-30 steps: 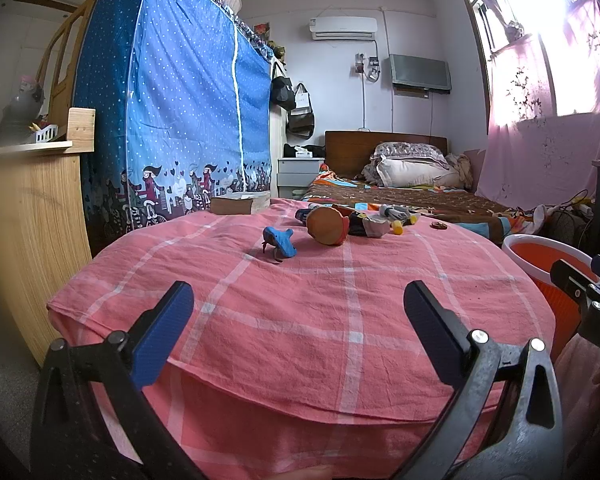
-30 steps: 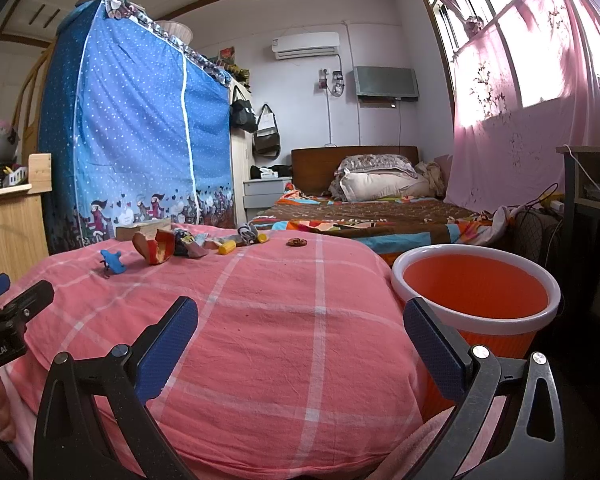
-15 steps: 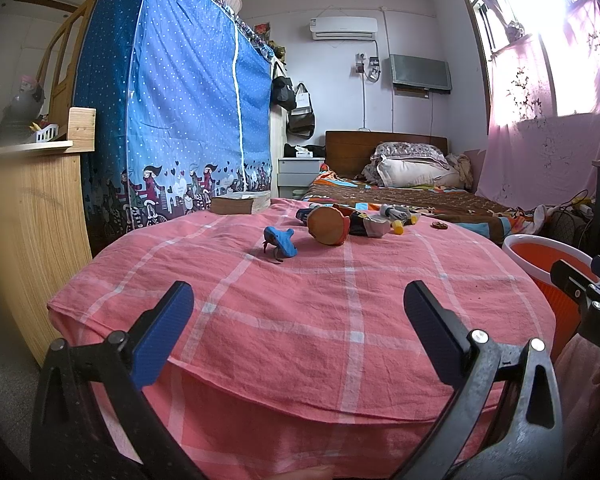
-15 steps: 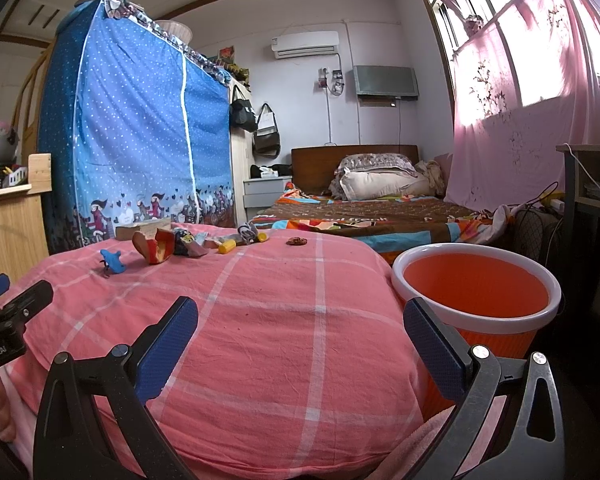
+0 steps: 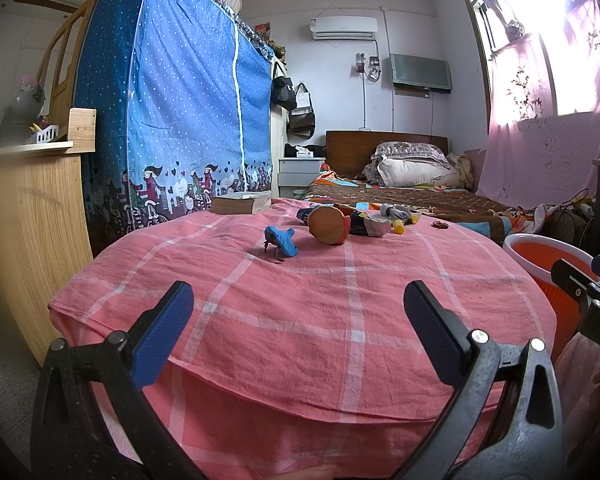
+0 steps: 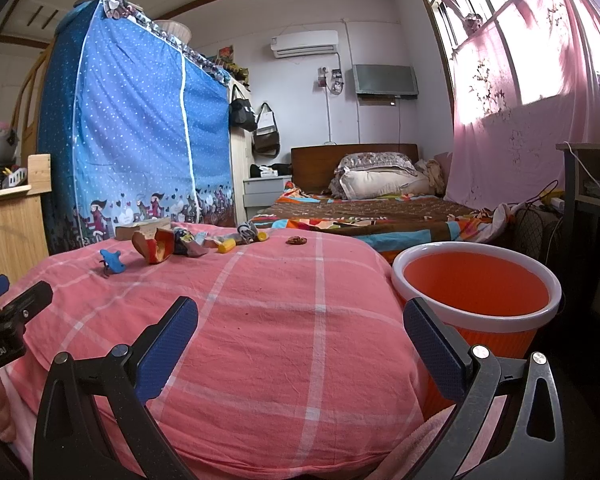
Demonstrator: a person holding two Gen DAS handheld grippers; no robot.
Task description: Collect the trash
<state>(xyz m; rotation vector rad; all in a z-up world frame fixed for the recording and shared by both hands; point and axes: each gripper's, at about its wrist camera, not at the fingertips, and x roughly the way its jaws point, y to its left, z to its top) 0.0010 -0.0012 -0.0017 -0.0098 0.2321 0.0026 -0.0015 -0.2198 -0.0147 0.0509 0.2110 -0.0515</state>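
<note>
Trash lies at the far side of a pink checked cloth (image 5: 340,312): a blue scrap (image 5: 281,241), an orange paper cup on its side (image 5: 327,225), crumpled wrappers (image 5: 370,224), a yellow cap (image 5: 398,225) and a small brown bit (image 5: 439,224). The right wrist view shows the blue scrap (image 6: 113,261), the cup (image 6: 156,245) and the wrappers (image 6: 192,242). An orange bin with a white rim (image 6: 476,292) stands right of the cloth. My left gripper (image 5: 298,320) and right gripper (image 6: 300,332) are both open and empty, at the near edge.
A book (image 5: 240,204) lies at the cloth's far left edge. A wooden desk (image 5: 28,216) stands at the left, a blue curtained wardrobe (image 5: 180,120) behind it. A bed (image 5: 400,192) and cables (image 5: 572,204) lie beyond.
</note>
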